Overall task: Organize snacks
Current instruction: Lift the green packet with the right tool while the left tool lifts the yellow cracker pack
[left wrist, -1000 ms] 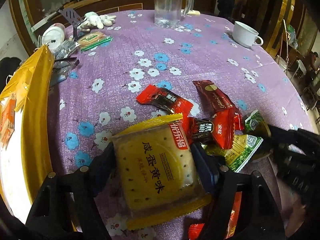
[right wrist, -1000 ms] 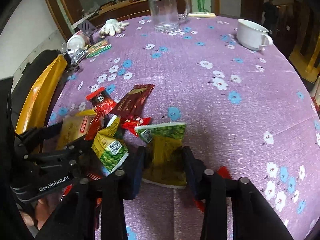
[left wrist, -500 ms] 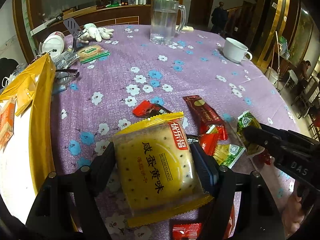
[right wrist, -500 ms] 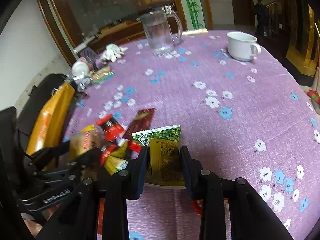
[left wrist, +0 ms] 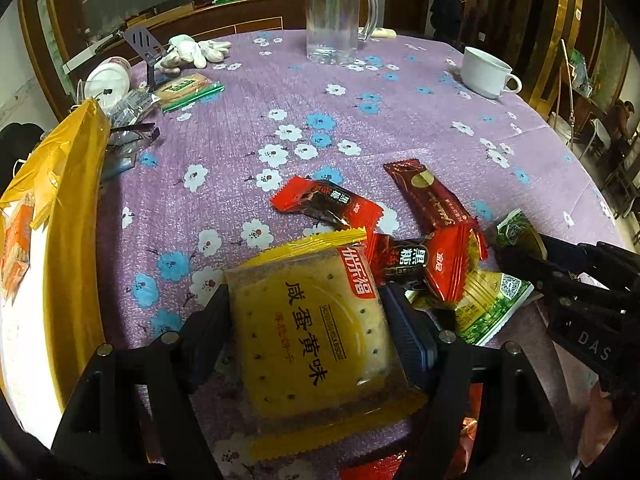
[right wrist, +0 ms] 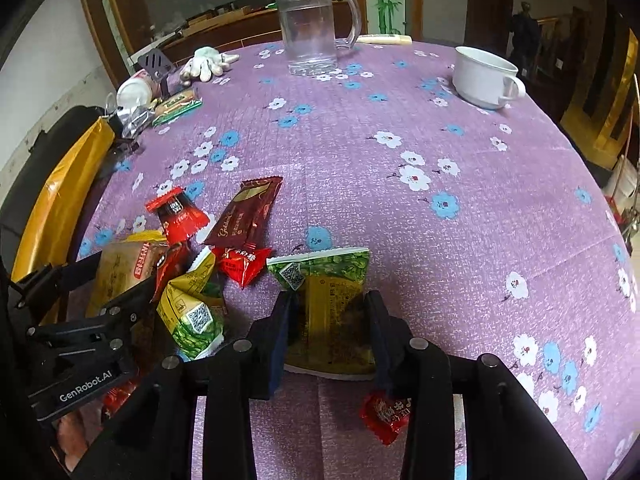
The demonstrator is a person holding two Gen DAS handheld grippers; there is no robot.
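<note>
My left gripper (left wrist: 308,320) is shut on a yellow biscuit packet (left wrist: 316,336) and holds it over the purple flowered tablecloth (left wrist: 400,128). My right gripper (right wrist: 328,312) is shut on a green and yellow snack packet (right wrist: 328,304); the packet also shows in the left wrist view (left wrist: 516,232). Loose snacks lie between them: red candy packets (left wrist: 328,204), a dark red bar (left wrist: 432,196) and a second green and yellow packet (left wrist: 488,304). A small red candy (right wrist: 384,412) lies under my right gripper. The left gripper also shows at the left of the right wrist view (right wrist: 120,276).
A yellow-rimmed box (left wrist: 68,216) holding orange packets stands at the left table edge. At the back are a glass mug (left wrist: 336,20), a white cup (left wrist: 484,72), white gloves (left wrist: 192,52), a green biscuit pack (left wrist: 188,88) and a white tub (left wrist: 104,80).
Both grippers rose with their packets half a second ago and have come back down close to the snack pile. Both stay shut on their packets.
</note>
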